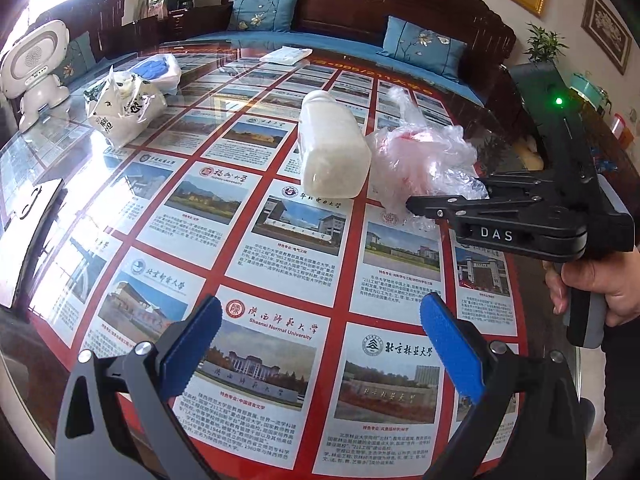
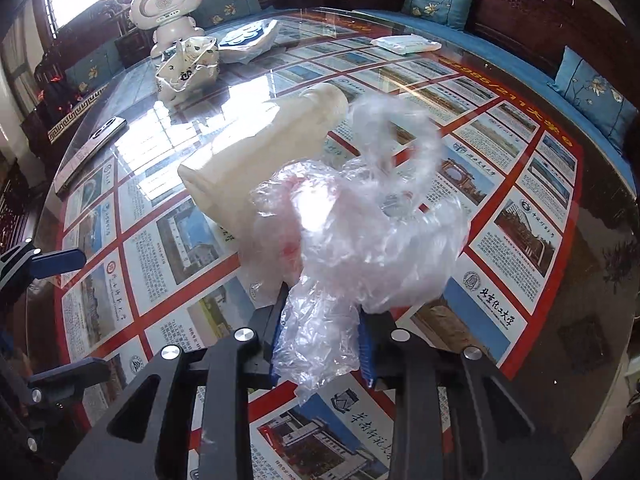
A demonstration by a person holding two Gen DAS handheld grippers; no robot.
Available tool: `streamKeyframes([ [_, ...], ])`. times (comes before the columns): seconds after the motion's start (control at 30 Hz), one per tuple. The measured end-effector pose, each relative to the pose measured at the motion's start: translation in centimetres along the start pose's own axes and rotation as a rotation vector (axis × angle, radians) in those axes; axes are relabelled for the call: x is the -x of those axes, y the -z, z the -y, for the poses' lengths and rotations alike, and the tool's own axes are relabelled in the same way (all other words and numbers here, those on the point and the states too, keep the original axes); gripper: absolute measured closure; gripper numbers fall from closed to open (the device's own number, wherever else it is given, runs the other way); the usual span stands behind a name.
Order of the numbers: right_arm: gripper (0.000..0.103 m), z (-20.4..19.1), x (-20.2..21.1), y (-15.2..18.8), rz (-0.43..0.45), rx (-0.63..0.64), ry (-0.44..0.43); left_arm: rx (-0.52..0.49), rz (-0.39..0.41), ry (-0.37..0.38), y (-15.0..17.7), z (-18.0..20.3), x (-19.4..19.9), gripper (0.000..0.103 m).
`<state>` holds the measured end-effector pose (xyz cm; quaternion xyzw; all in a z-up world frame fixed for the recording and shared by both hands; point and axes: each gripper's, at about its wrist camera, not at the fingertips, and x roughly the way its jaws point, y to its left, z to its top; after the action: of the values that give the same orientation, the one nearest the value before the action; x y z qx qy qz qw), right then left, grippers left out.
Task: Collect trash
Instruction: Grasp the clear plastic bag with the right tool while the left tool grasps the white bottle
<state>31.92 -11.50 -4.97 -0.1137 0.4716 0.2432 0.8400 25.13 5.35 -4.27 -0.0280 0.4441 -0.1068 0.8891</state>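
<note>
I'm barely started: my right gripper is pinched on the crumpled plastic bag at table centre, the white bottle lying untouched at its ten o'clock, while my left gripper hovers low at six o'clock, spread and empty.

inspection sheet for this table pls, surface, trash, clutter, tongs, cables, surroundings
surface: glass-topped table over university posters, glare patches
job's things: crumpled clear plastic bag; white plastic bottle lying on its side beside it
clutter: printed bag, blue-and-white bag, flat white packet, white toy robot, phone
tongs: right tongs shut on the bag; left tongs open, holding nothing
cables: nothing seen
surroundings: dark wooden sofa, blue cushions
</note>
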Motion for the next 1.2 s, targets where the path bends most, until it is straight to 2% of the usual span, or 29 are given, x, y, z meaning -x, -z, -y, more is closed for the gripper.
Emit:
streamKeyframes([
  [0.13, 0.083, -0.3, 0.7, 0.5, 0.021, 0.022, -0.003, -0.003, 0.004, -0.006, -0.4, 0.0, -0.1, 0.004],
  [0.3, 0.083, 0.1, 2.5, 1.6, 0.057, 0.017, -0.023, -0.017, 0.012, -0.012, -1.7, 0.7, -0.4, 0.004],
  [0.7, 0.083, 2.3, 4.0, 2.2, 0.040, -0.019, -0.047, -0.061, -0.040, -0.023, -4.0, 2.5, -3.6, 0.004],
  [1.2, 0.082, 4.7, 4.9, 1.3, 0.057, -0.028, -0.008, -0.049, -0.089, -0.117, -11.3, 2.2, -8.9, 0.004],
])
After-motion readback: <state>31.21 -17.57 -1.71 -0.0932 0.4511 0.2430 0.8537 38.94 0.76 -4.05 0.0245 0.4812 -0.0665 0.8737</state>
